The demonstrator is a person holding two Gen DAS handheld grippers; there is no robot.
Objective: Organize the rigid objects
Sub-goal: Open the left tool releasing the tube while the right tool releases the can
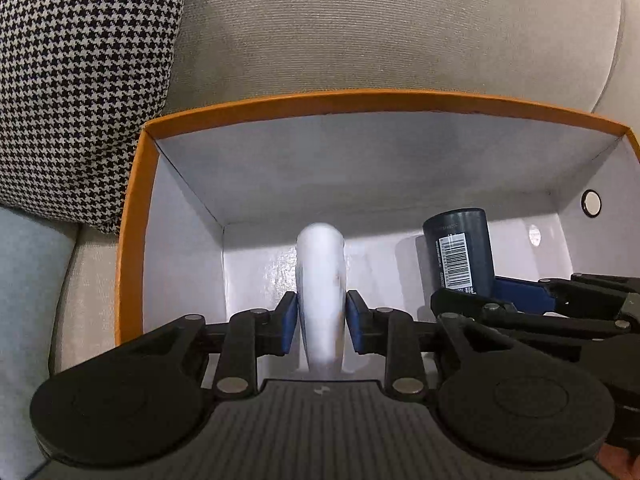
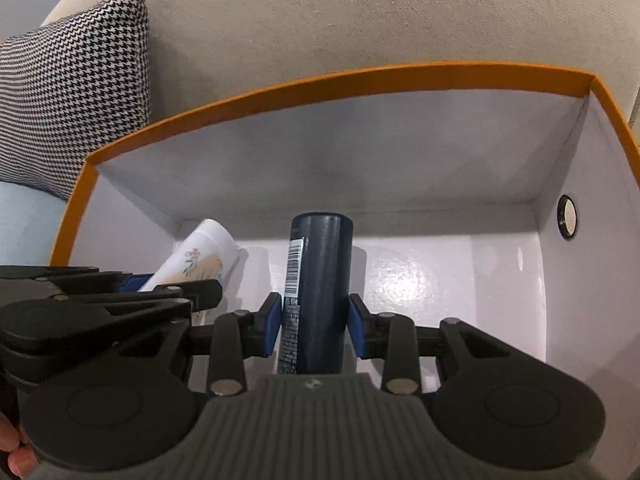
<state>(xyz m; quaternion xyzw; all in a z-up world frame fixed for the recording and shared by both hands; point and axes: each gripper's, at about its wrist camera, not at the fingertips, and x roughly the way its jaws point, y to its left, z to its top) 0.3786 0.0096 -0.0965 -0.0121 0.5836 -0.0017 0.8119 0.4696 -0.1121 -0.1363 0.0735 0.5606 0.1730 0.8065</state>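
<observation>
An orange-rimmed box with a white inside sits on a beige sofa. My left gripper reaches down into it. A white bottle stands between its blue pads, blurred while the pads look sharp, and the pads stand just off its sides. In the right wrist view this white bottle leans tilted toward the box's left corner, above the left gripper. My right gripper is shut on a dark blue can with a barcode, held low inside the box. The left wrist view shows that can at the right.
A houndstooth cushion leans on the sofa back left of the box. Pale blue fabric lies at the far left. The box's right wall has a round eyelet. The two grippers work side by side.
</observation>
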